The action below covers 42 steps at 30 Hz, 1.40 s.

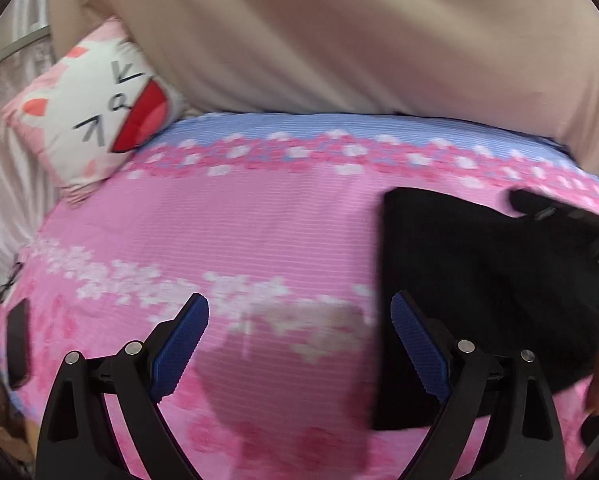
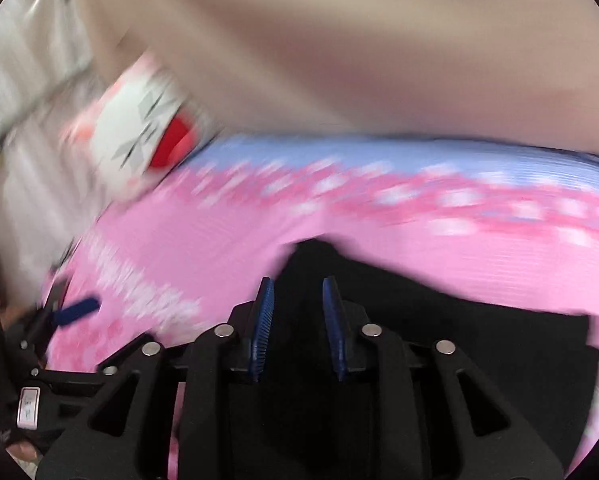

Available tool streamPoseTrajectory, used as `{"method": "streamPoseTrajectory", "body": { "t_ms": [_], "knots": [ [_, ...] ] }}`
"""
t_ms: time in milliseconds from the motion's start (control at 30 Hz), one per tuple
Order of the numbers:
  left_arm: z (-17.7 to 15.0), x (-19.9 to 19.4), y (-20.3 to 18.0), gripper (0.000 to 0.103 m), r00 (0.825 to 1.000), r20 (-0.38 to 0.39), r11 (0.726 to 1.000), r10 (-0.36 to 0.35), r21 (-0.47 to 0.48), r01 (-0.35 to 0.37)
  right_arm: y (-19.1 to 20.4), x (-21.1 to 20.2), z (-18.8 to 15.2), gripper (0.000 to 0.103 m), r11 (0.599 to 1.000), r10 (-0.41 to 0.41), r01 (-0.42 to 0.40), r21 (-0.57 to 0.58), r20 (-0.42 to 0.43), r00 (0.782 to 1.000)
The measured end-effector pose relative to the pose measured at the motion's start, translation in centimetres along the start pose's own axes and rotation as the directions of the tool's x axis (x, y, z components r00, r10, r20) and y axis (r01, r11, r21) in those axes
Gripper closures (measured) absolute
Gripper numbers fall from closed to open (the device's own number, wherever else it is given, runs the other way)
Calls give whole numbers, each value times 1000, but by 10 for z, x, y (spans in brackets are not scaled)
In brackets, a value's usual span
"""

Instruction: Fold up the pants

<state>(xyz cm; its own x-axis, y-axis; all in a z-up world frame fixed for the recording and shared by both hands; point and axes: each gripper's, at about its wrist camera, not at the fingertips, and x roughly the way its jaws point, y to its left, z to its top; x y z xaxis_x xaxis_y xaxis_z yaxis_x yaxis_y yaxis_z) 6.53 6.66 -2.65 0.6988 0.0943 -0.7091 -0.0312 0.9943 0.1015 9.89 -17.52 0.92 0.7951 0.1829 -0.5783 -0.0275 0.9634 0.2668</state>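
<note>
The black pants (image 1: 479, 288) lie folded in a compact shape on the pink floral bedspread (image 1: 239, 232), right of centre in the left wrist view. My left gripper (image 1: 299, 312) is wide open and empty, just above the bedspread at the pants' left edge. My right gripper (image 2: 297, 292) hovers over the pants (image 2: 439, 340), its blue pads (image 2: 264, 312) a narrow gap apart with nothing between them. The right wrist view is blurred by motion. The right gripper also shows as a dark shape in the left wrist view (image 1: 539, 208). The left gripper shows at the left edge of the right wrist view (image 2: 71, 312).
A white and pink cat-face cushion (image 1: 95, 108) leans at the bed's far left corner. A beige wall (image 1: 339, 40) runs behind the bed. A dark phone (image 1: 17, 344) and a pair of glasses (image 1: 9, 280) lie at the bed's left edge.
</note>
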Motion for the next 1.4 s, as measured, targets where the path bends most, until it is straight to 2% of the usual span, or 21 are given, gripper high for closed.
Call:
{"method": "streamPoseTrajectory", "body": {
  "t_ms": [33, 67, 100, 133, 167, 200, 233, 300, 433, 533, 600, 633, 667, 733, 800, 900, 933, 1000, 1100, 1167, 1400],
  "knots": [
    [-2, 2, -10, 12, 1000, 3, 1000, -4, 24, 4, -24, -12, -7, 53, 997, -57, 57, 43, 1, 998],
    [-5, 8, -23, 12, 1000, 0, 998, -4, 58, 4, -50, -14, -12, 49, 990, -120, 122, 70, -27, 992],
    [-7, 15, -31, 12, 1000, -9, 997, 2, 82, -1, -82, -3, -23, 51, 970, -223, 232, 68, -112, 968],
    [-12, 27, -43, 12, 999, -36, 994, 18, 113, -14, -112, 9, -35, 46, 967, -227, 242, 76, -163, 960],
    [-16, 35, -50, 10, 999, -46, 992, 25, 126, -19, -130, 2, -38, 49, 977, -126, 142, 157, -111, 986],
    [-19, 37, -56, 10, 999, -17, 992, 41, 122, -39, -148, -12, -39, 55, 955, -61, 88, 285, -103, 993],
    [-19, 34, -58, 10, 998, 3, 990, 59, 124, -59, -152, -25, -37, 63, 940, -78, 105, 326, -95, 992],
    [-17, 29, -65, 11, 996, 11, 983, 85, 164, -86, -143, -52, -30, 60, 956, -88, 91, 280, -23, 996],
    [-14, 20, -62, 11, 999, -7, 988, 50, 144, -49, -139, -44, -37, 38, 968, 16, 6, 252, -85, 996],
    [-17, 27, -63, 11, 998, -57, 992, 12, 129, -5, -139, -21, -53, 37, 966, -33, 70, 248, -148, 988],
    [-20, 29, -68, 11, 998, -61, 990, 23, 138, -14, -128, -17, -56, 33, 974, -57, 80, 213, -113, 992],
    [-22, 29, -71, 11, 998, -53, 988, 37, 151, -29, -120, -18, -56, 37, 981, -76, 93, 169, -107, 991],
    [-22, 29, -73, 11, 998, -49, 986, 46, 161, -37, -124, -29, -59, 60, 985, -70, 85, 152, -98, 993],
    [-20, 26, -75, 11, 998, -44, 984, 48, 173, -39, -126, -53, -54, 94, 984, -43, 51, 170, -48, 998],
    [-20, 22, -75, 11, 998, -43, 985, 36, 173, -28, -136, -78, -51, 101, 984, -33, 34, 175, -8, 999],
    [-25, 29, -77, 11, 998, -50, 982, 49, 185, -39, -161, -71, -64, 103, 963, -209, 220, 157, -85, 974],
    [-26, 31, -76, 10, 997, -50, 983, 51, 177, -42, -175, -68, -73, 103, 950, -185, 207, 234, -113, 976],
    [-25, 27, -75, 11, 998, -49, 986, 43, 160, -35, -186, -72, -82, 101, 933, -48, 74, 353, -84, 995],
    [-23, 25, -76, 11, 997, -58, 985, 41, 170, -30, -170, -73, -78, 86, 949, 17, 2, 316, -60, 998],
    [-22, 25, -75, 11, 997, -65, 985, 39, 169, -27, -160, -66, -72, 44, 952, 69, -48, 302, -59, 996],
    [-18, 17, -64, 11, 997, -76, 993, -3, 117, 12, -144, -40, -73, 40, 953, 144, -110, 284, -101, 984]
  ]
}}
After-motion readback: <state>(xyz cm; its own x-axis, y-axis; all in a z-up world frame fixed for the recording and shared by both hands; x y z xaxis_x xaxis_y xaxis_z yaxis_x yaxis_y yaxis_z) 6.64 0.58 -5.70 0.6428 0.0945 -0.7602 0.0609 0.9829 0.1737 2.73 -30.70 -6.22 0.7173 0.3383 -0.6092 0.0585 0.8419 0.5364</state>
